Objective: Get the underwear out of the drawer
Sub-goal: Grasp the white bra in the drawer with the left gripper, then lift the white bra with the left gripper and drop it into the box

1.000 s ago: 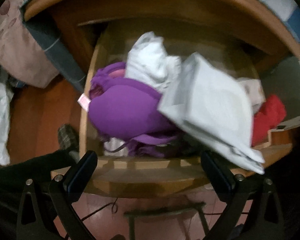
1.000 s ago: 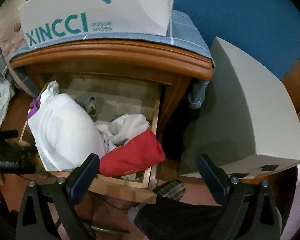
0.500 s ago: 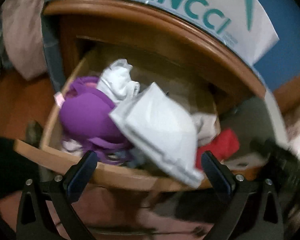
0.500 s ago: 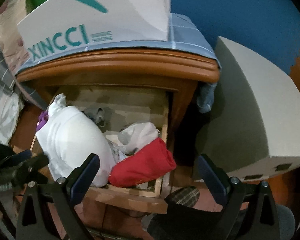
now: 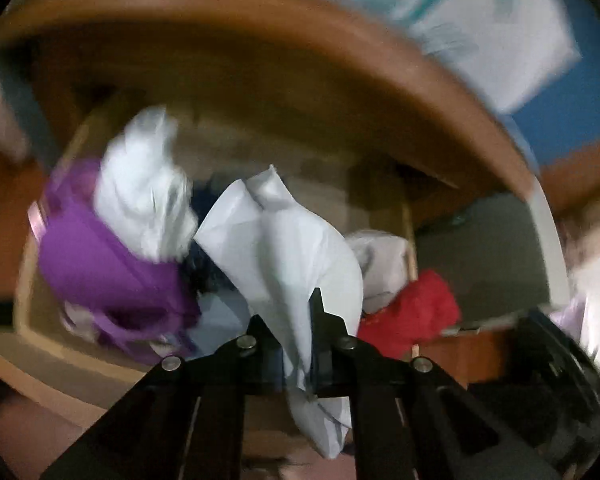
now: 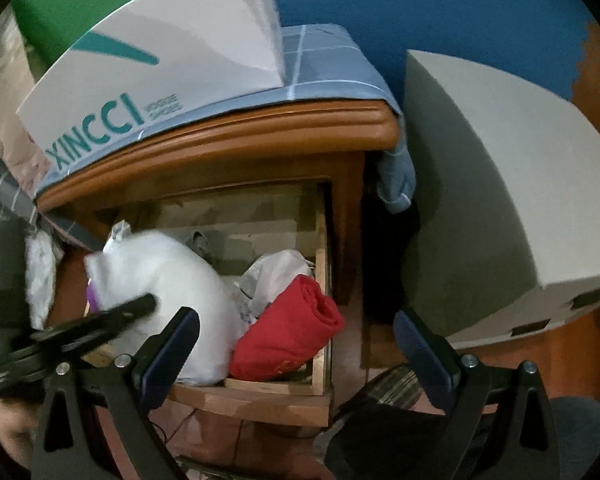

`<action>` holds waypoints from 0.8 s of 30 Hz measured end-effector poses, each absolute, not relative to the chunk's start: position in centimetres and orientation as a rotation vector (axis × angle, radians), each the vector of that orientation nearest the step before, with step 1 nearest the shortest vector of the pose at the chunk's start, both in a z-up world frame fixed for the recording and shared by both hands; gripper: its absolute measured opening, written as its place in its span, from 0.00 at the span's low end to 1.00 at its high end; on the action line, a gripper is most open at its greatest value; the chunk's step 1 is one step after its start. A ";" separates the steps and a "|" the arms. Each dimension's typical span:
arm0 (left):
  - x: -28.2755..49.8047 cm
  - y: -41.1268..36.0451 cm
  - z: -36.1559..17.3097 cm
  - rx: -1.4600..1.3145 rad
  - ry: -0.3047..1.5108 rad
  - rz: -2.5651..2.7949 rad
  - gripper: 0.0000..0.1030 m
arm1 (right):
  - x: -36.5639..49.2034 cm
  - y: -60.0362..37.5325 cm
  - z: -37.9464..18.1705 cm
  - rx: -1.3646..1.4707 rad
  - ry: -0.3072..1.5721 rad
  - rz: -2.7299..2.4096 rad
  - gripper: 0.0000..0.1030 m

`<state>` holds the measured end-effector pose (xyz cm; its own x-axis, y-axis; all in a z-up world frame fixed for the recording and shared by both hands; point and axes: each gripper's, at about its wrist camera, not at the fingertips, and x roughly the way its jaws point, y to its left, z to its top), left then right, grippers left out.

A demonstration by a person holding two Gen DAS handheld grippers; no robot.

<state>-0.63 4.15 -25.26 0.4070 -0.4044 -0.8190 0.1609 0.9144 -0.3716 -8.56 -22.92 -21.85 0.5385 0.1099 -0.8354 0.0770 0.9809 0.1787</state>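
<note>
Looking at open drawer point(image 6: 276, 394) w/ clothes heaped inside. White underwear point(image 5: 296, 264) sits mid-drawer, btwn purple garment point(image 5: 100, 264) & red one point(image 6: 288, 332). My L gripper point(image 5: 300, 344) is clamped on its near end; R gripper point(image 6: 296, 348) spread wide, holding nothing.

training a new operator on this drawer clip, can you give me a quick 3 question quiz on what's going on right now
1. True or false: the left gripper is shut on the white garment.
2. Multiple choice: the right gripper is A) shut on the red garment, B) open and holding nothing, C) shut on the XINCCI shoe box.
3. Fill in: in the left wrist view, the garment at the left end of the wooden drawer is coloured ____.

Key: 1 true; 2 B; 3 purple.
</note>
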 end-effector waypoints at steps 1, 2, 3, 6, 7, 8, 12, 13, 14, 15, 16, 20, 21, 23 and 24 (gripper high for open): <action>-0.9 4.3 -24.1 -0.221 1.068 -0.371 0.07 | -8.5 -23.1 -21.9 0.211 1.005 0.018 0.97; -1.3 4.6 -22.4 -0.197 1.025 -0.373 0.07 | -8.5 -23.2 -22.0 0.214 1.009 0.015 0.97; -1.5 4.9 -21.2 -0.186 0.999 -0.370 0.07 | -8.4 -23.1 -22.1 0.212 1.012 0.011 0.97; -3.0 5.0 -17.0 -0.077 0.887 -0.389 0.07 | -8.3 -22.4 -22.2 0.186 1.014 0.015 0.97; -4.0 4.6 -15.6 -0.009 0.844 -0.398 0.07 | -8.2 -22.0 -22.2 0.164 1.012 0.016 0.97; -5.4 4.0 -14.0 0.060 0.783 -0.417 0.07 | -8.1 -21.7 -22.2 0.148 1.012 0.015 0.97; -10.0 2.5 -9.7 0.231 0.573 -0.426 0.07 | -8.0 -20.4 -22.5 0.076 1.018 0.017 0.97; -10.7 2.5 -8.6 0.234 0.548 -0.432 0.07 | -8.0 -20.2 -22.6 0.062 1.021 0.016 0.97; -11.3 2.7 -7.3 0.225 0.521 -0.445 0.07 | -8.1 -20.1 -22.6 0.052 1.022 0.015 0.97; -12.0 2.9 -5.9 0.212 0.486 -0.454 0.07 | -8.1 -20.0 -22.7 0.045 1.024 0.015 0.97; -12.4 3.1 -4.7 0.204 0.458 -0.450 0.07 | -8.1 -19.8 -22.8 0.038 1.028 0.014 0.97; -14.2 5.2 1.0 0.142 0.348 -0.456 0.07 | -7.9 -19.5 -22.8 0.019 1.037 0.008 0.97; -14.3 5.9 2.8 0.124 0.326 -0.459 0.07 | -7.9 -19.4 -22.8 0.013 1.038 0.007 0.97; -14.5 6.7 6.4 0.087 0.263 -0.459 0.07 | -7.8 -18.9 -23.0 -0.008 1.043 0.005 0.97; -14.6 7.0 7.8 0.082 0.233 -0.452 0.07 | -7.8 -18.8 -23.1 -0.018 1.046 0.005 0.97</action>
<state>-14.65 7.01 7.81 0.8735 -0.4231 -0.2409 0.4418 0.8967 0.0273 -7.84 -18.75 -23.14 0.5013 -0.0048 -0.8653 -0.0127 0.9998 -0.0129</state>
